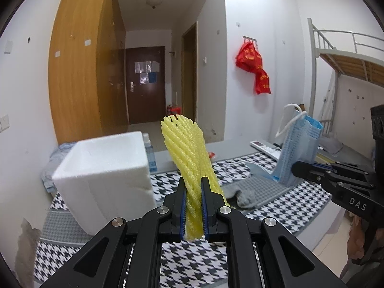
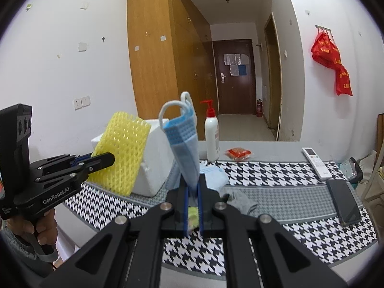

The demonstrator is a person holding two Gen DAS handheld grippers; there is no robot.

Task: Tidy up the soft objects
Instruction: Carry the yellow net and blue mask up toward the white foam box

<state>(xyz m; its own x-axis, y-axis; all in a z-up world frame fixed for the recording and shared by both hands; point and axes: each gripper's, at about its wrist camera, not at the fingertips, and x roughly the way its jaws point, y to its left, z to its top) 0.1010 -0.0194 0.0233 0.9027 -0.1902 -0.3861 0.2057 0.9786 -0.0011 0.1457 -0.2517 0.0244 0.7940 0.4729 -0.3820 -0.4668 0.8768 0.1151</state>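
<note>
My left gripper (image 1: 194, 184) is shut on a yellow foam net sleeve (image 1: 189, 153), which stands up above the houndstooth cloth (image 1: 192, 259). From the right wrist view the same net (image 2: 122, 153) hangs in front of a white foam box (image 2: 156, 168), pinched by the left gripper (image 2: 110, 159). My right gripper (image 2: 193, 187) is shut on a folded blue face mask (image 2: 184, 144) with white ear loops, lifted off the table. The left wrist view shows that mask (image 1: 297, 144) at the right, in the right gripper (image 1: 297, 168). A grey sock (image 2: 240, 201) lies on the cloth below.
The open white foam box (image 1: 103, 175) stands at the left by the wall. More blue masks (image 2: 216, 175), a pump bottle (image 2: 211, 134), a red packet (image 2: 238, 153), a remote (image 2: 316, 163) and a phone (image 2: 343, 201) lie on the cloth. A hand (image 2: 31, 230) grips the left handle.
</note>
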